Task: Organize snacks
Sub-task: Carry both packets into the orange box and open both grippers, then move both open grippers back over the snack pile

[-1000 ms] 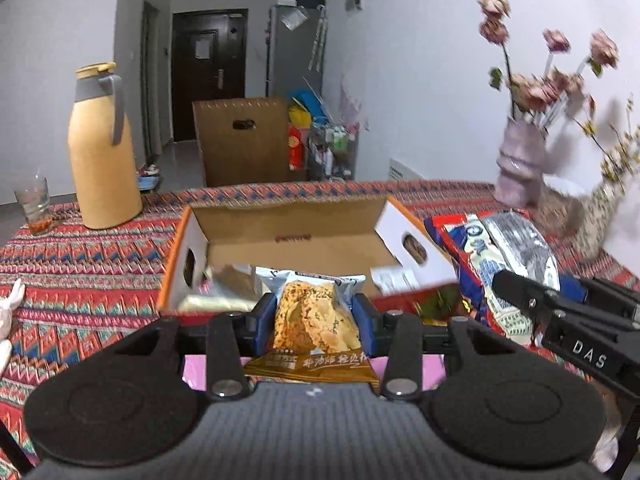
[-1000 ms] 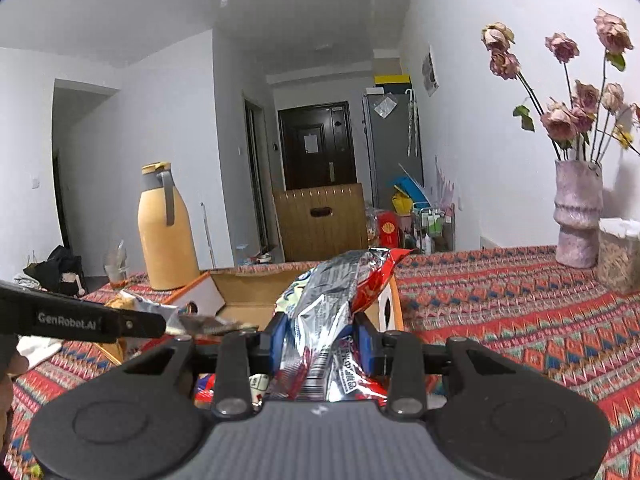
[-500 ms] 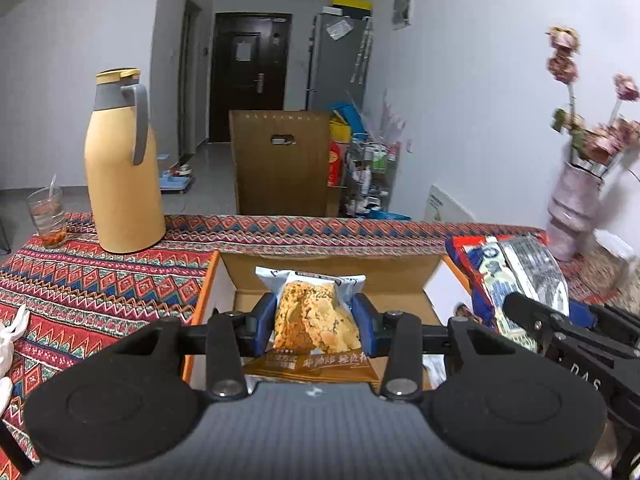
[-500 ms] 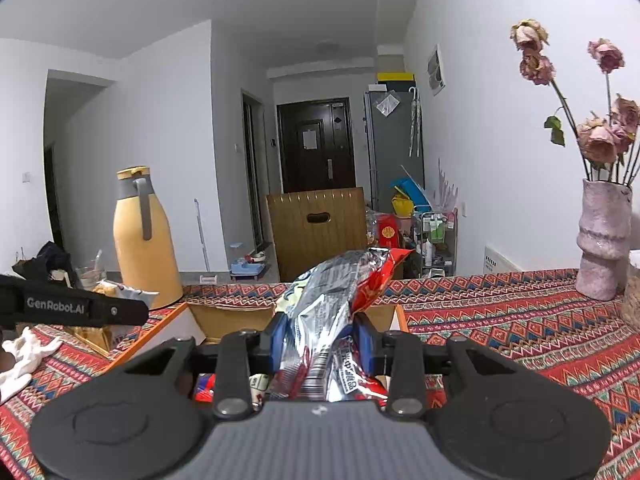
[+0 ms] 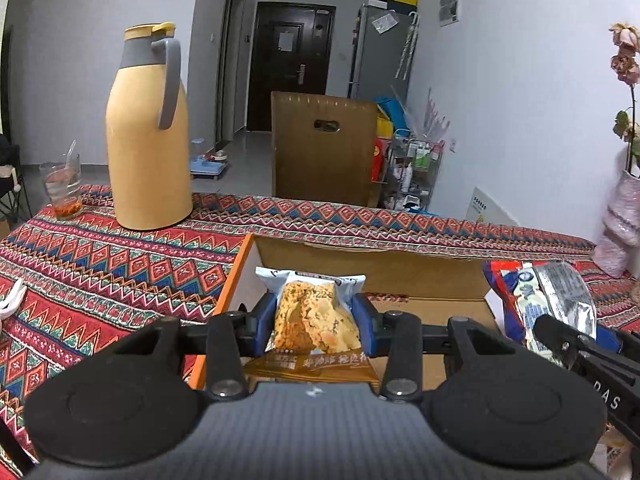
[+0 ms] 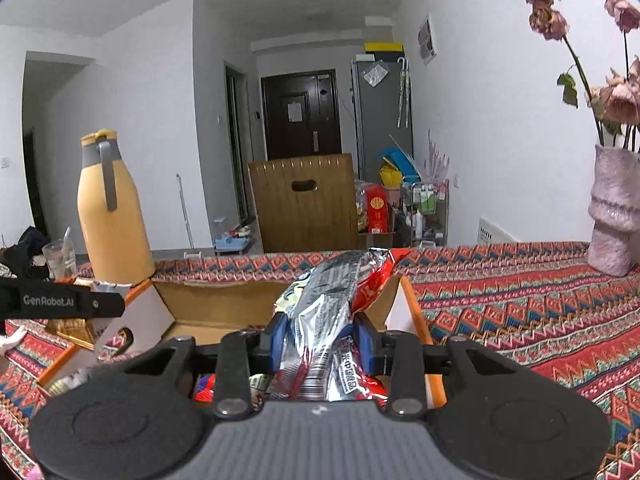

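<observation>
table (image 5: 100,276): covered with a red patterned cloth; bears everything listed below.
box (image 5: 372,268): open cardboard box with orange edges, standing on the cloth – a white end flap with a hand hole shows in the right wrist view (image 6: 132,328).
jug (image 5: 148,140): tall yellow jug with a grey handle, upright, beyond the box to the left.
vase (image 6: 614,216): pale pink, upright near the wall, holding dried flowers; well apart from the box.
glass (image 5: 62,188): upright, just left of the jug.
left gripper (image 5: 316,320): narrow – blue pads press both sides of the biscuit packet (image 5: 316,312); packet is held upright above the near left part of the box.
right gripper (image 6: 320,340): narrow, clamped on the crisp bag (image 6: 336,300); the silver and red bag juts forward above the near right part of the box.
</observation>
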`<state>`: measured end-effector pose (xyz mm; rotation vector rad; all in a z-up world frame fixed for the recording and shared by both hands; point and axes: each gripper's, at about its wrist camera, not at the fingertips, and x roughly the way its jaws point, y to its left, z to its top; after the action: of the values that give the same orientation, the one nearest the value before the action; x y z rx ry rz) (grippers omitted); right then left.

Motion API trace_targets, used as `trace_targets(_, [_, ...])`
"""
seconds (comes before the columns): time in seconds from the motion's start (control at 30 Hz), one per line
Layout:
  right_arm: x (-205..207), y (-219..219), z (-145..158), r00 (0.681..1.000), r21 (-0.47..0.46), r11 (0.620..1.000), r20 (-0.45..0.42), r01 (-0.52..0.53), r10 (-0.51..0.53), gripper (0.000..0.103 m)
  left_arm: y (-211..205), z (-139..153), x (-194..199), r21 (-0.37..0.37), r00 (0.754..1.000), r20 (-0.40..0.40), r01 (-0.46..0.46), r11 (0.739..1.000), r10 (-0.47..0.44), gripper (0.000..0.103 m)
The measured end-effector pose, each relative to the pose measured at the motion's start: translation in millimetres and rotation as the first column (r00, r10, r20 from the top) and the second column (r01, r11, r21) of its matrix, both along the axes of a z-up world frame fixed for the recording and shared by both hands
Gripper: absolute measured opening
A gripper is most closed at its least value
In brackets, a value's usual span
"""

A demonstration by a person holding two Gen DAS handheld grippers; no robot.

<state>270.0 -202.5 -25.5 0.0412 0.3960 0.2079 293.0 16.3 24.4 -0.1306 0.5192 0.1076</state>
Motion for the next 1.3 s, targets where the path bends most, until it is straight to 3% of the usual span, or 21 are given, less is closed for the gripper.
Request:
trace_targets(0.3, [5, 10, -12, 0.999, -0.022, 1.000, -0.036, 0.003, -0.003, 0.036, -1, -12, 7, 0.013, 0.999, -0.035, -0.020, 1.000, 0.020, 0.043])
trace_targets(0.37, [4, 8, -13, 0.999, -0.019, 1.000, -0.036, 0.010, -0.010, 0.042, 1, -11, 4, 0.005, 0.999, -0.024, -0.021, 1.000, 0.022, 0.044])
trace_targets(0.43, [2, 5, -12, 0.999, -0.017, 1.000, -0.030, 0.018, -0.019, 0.045, 2, -10, 2, -0.004, 1.000, -0.014, -0.020, 1.000, 0.020, 0.057])
trace_targets(0.47, [1, 3, -12, 0.999, -0.009, 1.000, -0.030, 0.021, -0.021, 0.055, 2, -9, 1, -0.004, 1.000, -0.008, -0.023, 1.000, 0.023, 0.063])
trace_targets(0.5, [0, 1, -11, 0.999, 0.000, 1.000, -0.025, 0.028, -0.028, 0.063, 3, -8, -1, -0.006, 1.000, -0.003, -0.029, 1.000, 0.029, 0.083])
trace_targets(0.53, [-2, -1, -10, 0.999, 0.005, 0.999, -0.018, 0.036, -0.035, 0.079, 4, -7, -3, -0.008, 0.999, 0.007, -0.043, 0.999, 0.043, 0.098])
trace_targets(0.57, [-4, -2, -9, 0.999, 0.008, 0.999, -0.008, 0.043, -0.043, 0.092, 3, -5, -5, -0.005, 0.998, 0.024, -0.056, 0.998, 0.056, 0.102])
trace_targets(0.63, [-8, -6, -7, 0.999, 0.018, 0.998, 0.004, 0.054, -0.054, 0.102, 3, -1, -11, -0.008, 0.997, 0.047, -0.053, 0.999, 0.054, 0.103])
trace_targets(1.07, [-23, -14, 5, 0.997, 0.033, 0.997, 0.037, 0.066, -0.068, 0.103, 4, 10, -19, -0.029, 0.995, 0.066, -0.069, 0.997, 0.071, 0.103])
trace_targets(1.3, [-46, -12, 31, 0.994, 0.011, 0.998, 0.091, 0.064, -0.064, 0.103, 2, 30, -39, -0.029, 0.995, 0.085, -0.057, 0.998, 0.060, 0.103])
